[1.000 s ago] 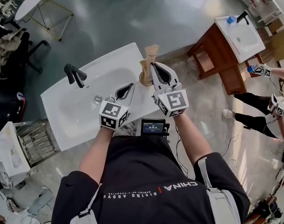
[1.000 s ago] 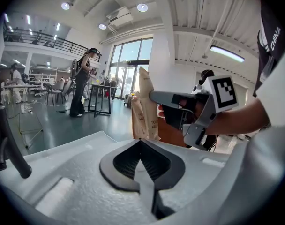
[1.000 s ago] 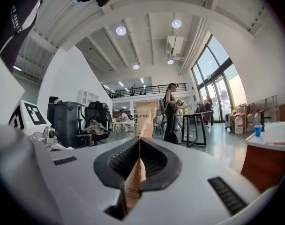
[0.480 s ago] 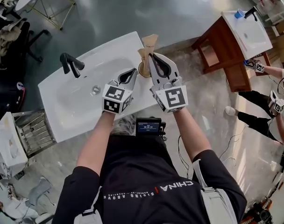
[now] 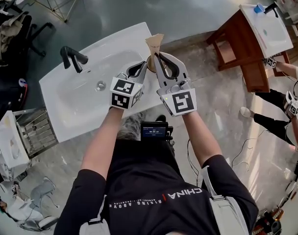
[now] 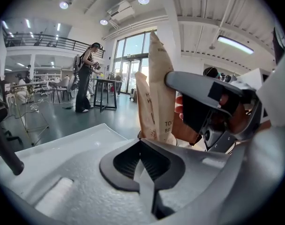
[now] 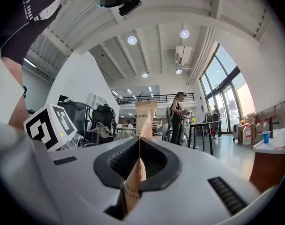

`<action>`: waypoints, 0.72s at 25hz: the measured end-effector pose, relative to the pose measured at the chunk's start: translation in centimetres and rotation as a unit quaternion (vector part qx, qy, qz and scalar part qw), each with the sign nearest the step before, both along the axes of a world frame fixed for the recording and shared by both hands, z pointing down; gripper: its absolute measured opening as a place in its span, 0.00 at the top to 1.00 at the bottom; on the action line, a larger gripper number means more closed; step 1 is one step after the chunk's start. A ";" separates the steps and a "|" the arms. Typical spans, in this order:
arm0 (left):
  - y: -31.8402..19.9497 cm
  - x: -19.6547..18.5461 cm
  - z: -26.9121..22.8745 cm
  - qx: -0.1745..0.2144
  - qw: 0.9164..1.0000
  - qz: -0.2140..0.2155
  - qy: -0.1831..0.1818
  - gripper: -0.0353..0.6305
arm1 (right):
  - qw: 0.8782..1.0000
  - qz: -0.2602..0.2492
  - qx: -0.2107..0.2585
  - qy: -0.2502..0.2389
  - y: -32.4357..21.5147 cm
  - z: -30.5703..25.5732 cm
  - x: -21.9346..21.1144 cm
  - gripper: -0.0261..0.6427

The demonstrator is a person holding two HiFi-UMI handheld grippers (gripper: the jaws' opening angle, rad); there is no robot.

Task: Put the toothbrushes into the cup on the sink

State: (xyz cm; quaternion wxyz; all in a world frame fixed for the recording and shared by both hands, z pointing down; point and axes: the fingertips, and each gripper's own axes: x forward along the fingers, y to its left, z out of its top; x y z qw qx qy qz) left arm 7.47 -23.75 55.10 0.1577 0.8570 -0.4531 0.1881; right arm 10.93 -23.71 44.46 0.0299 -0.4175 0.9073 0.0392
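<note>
- Two toothbrushes are in play, each in a brown paper sleeve. The toothbrush stands upright in the right gripper. A second toothbrush stands just beside it at the cup.
- Right gripper: clenched on the toothbrush, whose sleeve runs edge-on between the pads. Over the last second it has kept its place above the cup, at the right end of the sink.
- Change: the left gripper has moved from the sink's near edge forward to just beside the cup and the right gripper.
- Left gripper: jaws pressed together, nothing between them.
- Unknown: whether the toothbrush's lower end is already inside the cup. Both grippers hide the rim in the head view.
- Judgement: the second toothbrush appears placed, and the toothbrush is at the drop point. The left gripper looks positioned to steady the cup or the sleeves.
- Next step, likely: lower the toothbrush and release it.
- Risk: nudging the cup off the sink edge.
</note>
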 end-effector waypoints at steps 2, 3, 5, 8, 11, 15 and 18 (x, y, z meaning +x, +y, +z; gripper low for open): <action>0.0 0.0 0.1 -0.001 1.000 -0.001 -0.005 0.94 | 1.000 -0.001 -0.008 0.003 0.2 0.5 0.2 0.93; 0.0 0.1 0.2 -0.001 1.000 -0.001 -0.006 0.94 | 1.000 -0.001 -0.014 0.004 0.3 0.8 0.4 0.93; 0.0 0.1 0.3 -0.001 1.000 -0.003 -0.005 0.94 | 1.000 0.002 -0.031 0.006 0.4 1.5 0.6 0.93; 0.1 -0.2 0.3 -0.002 1.000 -0.006 -0.005 0.94 | 0.998 0.003 -0.061 0.016 0.6 2.9 0.7 0.93; 0.0 0.0 0.1 -0.002 1.000 -0.006 -0.002 0.94 | 0.995 -0.002 -0.094 0.033 0.8 4.2 0.7 0.93; 0.3 0.3 -0.2 0.000 1.000 -0.002 0.003 0.94 | 0.990 -0.009 -0.133 0.055 1.1 5.3 0.5 0.93; 0.8 0.3 -0.5 0.001 1.000 -0.003 0.010 0.94 | 0.984 -0.012 -0.166 0.062 1.3 5.9 0.3 0.93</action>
